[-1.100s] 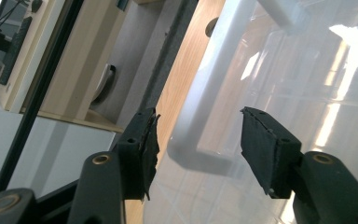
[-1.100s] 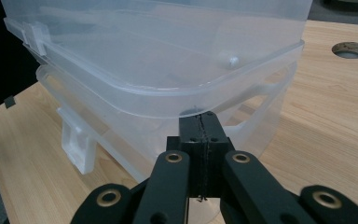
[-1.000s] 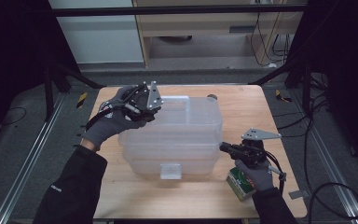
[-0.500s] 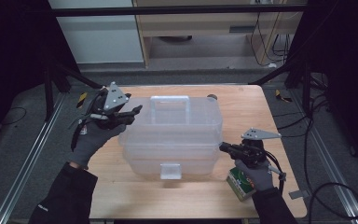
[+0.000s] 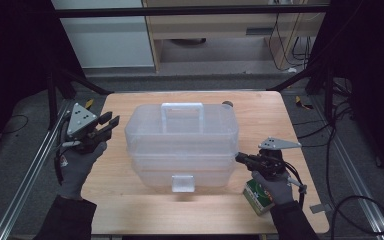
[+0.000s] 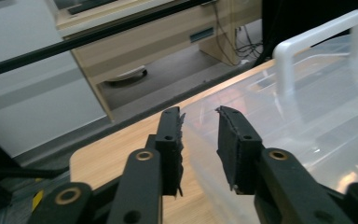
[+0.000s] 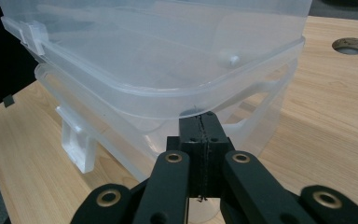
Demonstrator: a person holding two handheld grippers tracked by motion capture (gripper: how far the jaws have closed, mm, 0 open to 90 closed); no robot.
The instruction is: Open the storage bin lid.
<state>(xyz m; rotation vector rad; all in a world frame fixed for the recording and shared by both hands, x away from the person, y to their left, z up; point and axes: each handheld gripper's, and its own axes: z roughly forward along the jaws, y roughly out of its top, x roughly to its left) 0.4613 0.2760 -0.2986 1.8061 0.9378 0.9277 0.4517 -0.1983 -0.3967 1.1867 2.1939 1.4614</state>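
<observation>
A clear plastic storage box (image 5: 180, 145) with a white handle (image 5: 181, 107) on its lid stands in the middle of the wooden table (image 5: 130, 210). My left gripper (image 5: 111, 122) is held off the box's left side, apart from it. Its jaws have just been closing but still stand open, with nothing between them. In the left gripper view they (image 6: 199, 114) point toward the box's (image 6: 307, 116) near corner. My right gripper (image 5: 239, 158) is shut and empty. Its tips (image 7: 204, 119) sit just under the lid rim on the box's (image 7: 168, 56) right side.
A green carton (image 5: 257, 196) lies on the table under my right hand. The box's front latch (image 5: 182, 182) faces the near edge. A round hole (image 7: 351, 45) is set in the tabletop behind the box. Metal rails run along both sides of the table.
My left hand has swung from the box's back-left corner out to the left and nearer, and its jaws have narrowed. The right hand and the box have not moved.
</observation>
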